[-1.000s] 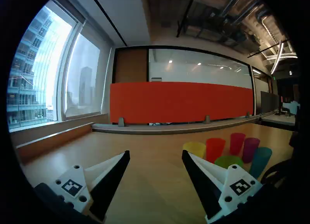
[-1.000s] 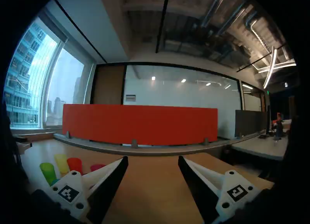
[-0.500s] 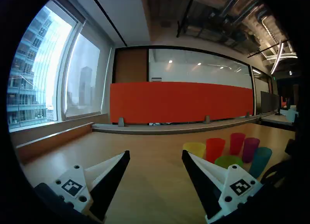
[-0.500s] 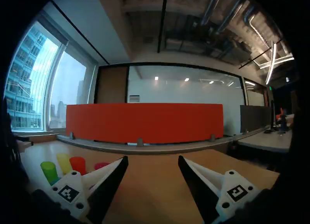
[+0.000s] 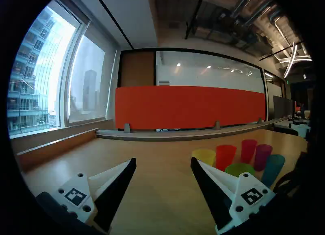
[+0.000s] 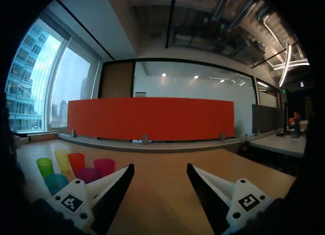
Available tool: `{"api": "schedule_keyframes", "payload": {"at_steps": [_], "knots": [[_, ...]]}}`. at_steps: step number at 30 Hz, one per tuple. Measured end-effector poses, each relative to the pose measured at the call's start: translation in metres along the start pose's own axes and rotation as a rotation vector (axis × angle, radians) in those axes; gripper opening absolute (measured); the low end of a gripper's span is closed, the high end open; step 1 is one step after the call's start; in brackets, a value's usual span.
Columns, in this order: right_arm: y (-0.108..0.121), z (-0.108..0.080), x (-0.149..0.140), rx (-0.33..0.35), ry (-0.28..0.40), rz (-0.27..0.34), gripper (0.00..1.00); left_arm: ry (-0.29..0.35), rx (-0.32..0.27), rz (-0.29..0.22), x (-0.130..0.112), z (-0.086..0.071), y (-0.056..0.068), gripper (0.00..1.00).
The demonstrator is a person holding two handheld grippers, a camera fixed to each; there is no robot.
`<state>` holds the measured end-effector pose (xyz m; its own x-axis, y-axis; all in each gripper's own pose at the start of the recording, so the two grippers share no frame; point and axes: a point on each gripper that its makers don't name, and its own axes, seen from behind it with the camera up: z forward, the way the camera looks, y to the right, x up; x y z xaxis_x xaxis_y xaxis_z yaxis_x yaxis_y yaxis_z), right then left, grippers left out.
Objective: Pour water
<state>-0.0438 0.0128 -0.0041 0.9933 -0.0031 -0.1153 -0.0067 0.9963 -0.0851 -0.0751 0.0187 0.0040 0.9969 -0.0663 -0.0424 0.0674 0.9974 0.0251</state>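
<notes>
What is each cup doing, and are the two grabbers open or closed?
left gripper: open, holding nothing
right gripper: open, holding nothing
yellow cup: upright on the table
red cup: upright
pink cup: upright
purple cup: upright
teal cup: upright
green cup: upright, partly behind the left gripper's finger
Water in any cup: cannot tell

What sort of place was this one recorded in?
Most likely an open-plan office: a long wooden desk with an orange divider panel along its far edge, a glass-walled room behind it, and tall windows looking onto high-rise buildings.
</notes>
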Motion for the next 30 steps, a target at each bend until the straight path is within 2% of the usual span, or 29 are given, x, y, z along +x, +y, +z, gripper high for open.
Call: {"api": "schedule_keyframes", "payload": {"at_steps": [14,30], "knots": [[0.004,0.004,-0.012,-0.005,-0.034,0.011,1.00,0.000,0.000,0.000,0.000,0.001,0.000,1.00],[0.003,0.005,-0.014,-0.005,-0.035,0.008,1.00,0.000,0.000,0.000,0.000,0.000,-0.001,1.00]]}}
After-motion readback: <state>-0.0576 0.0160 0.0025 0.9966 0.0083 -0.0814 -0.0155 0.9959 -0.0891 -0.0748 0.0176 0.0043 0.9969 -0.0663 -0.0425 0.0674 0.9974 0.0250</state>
